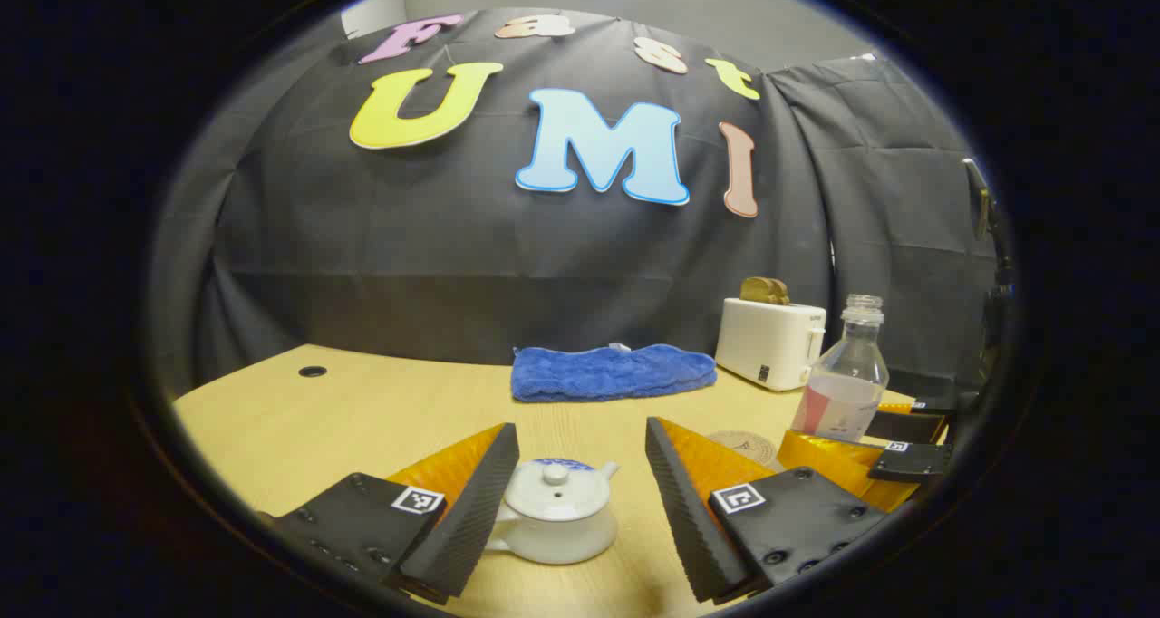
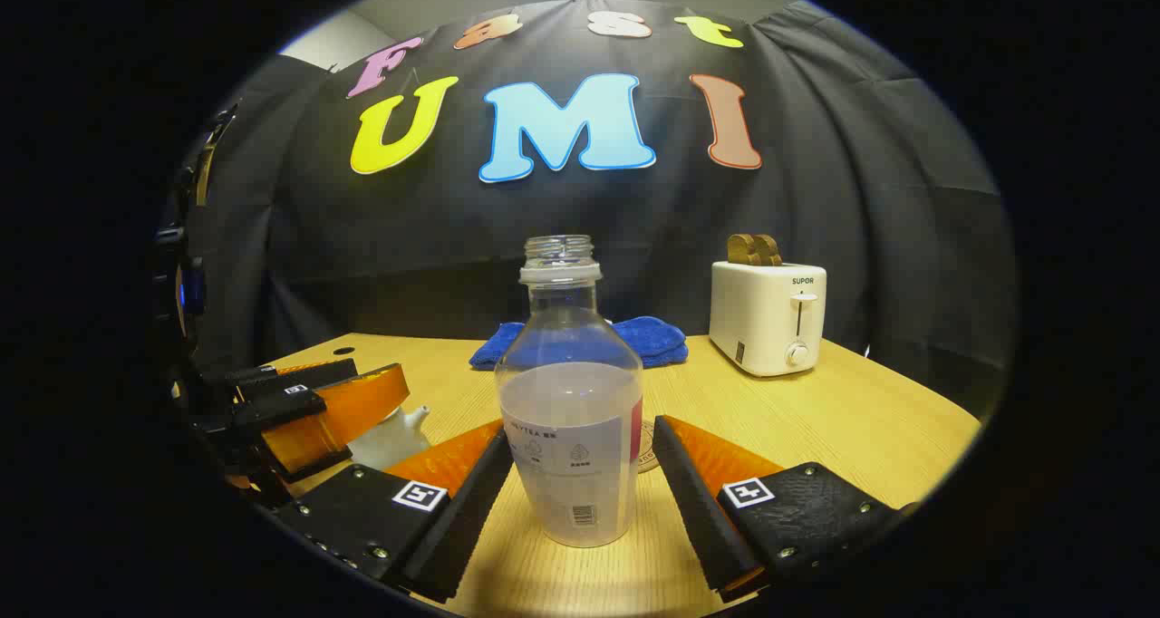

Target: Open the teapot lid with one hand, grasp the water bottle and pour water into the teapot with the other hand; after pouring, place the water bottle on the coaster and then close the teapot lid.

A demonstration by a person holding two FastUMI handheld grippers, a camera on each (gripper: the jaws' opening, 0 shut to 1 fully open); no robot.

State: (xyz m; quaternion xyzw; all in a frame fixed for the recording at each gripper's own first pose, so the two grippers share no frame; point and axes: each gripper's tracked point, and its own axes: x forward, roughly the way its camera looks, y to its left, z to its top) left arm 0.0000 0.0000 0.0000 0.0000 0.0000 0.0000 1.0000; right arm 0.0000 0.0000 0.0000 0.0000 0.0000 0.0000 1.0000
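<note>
I am holding my left jaws wide around the teapot (image 1: 555,512), lower centre, to lift its lid (image 1: 555,488); my right jaws are gaping beside the bottle (image 2: 571,410).

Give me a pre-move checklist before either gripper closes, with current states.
1. Left gripper open, straddling the teapot: ok.
2. Teapot lid seated, knob on top reachable: ok.
3. Right gripper open, one finger on each side of the water bottle: ok.
4. Bottle upright, uncapped, partly filled: ok.
5. Fingers touching the bottle: not ok, gaps on both sides.
6. Coaster free for the bottle afterwards: cannot tell, partly hidden.
</note>
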